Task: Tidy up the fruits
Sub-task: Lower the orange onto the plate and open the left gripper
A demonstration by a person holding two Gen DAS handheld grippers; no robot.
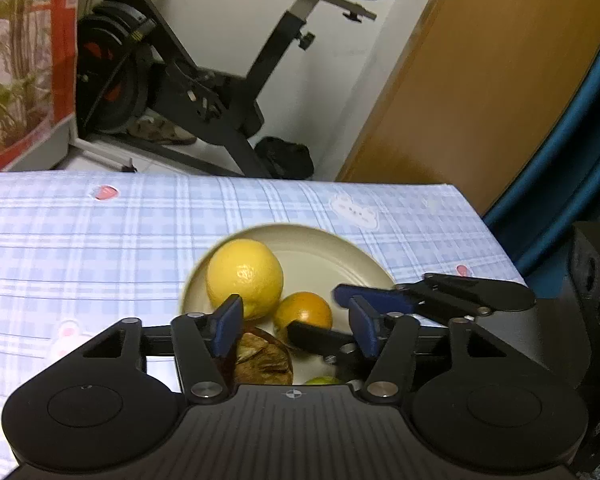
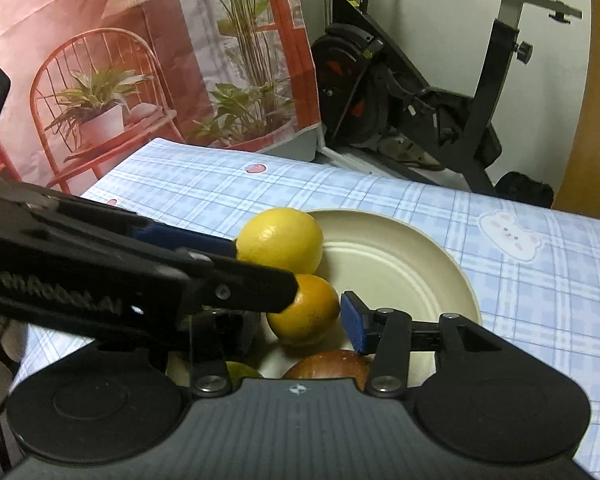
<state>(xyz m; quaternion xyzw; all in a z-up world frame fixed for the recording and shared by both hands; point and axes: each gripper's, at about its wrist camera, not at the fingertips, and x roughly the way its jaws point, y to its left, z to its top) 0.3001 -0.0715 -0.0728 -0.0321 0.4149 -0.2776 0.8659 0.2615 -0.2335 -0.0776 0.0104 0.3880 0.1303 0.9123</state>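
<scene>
The fruits sit together on a round cream plate (image 1: 332,256) near the right end of a table under a blue checked cloth (image 1: 100,232). Through my left wrist camera I see a large yellow lemon (image 1: 244,276) at the plate's left side, a smaller orange citrus (image 1: 304,314) touching it, a brown wrinkled fruit (image 1: 262,362) below and a sliver of green fruit (image 1: 322,380). My left gripper (image 1: 296,326) tilts down over the plate's near half, its blue-padded fingers (image 1: 228,326) partly spread and pressing on nothing. My right gripper (image 1: 332,316) reaches in from the right, beside the orange citrus. The table's right edge lies just beyond the plate; the left has open cloth. Through my right wrist camera, the left gripper crosses from the left, its tip at the lemon and orange citrus. I cannot tell my right gripper's spread: only one blue pad (image 2: 354,326) shows, near the orange citrus.
</scene>
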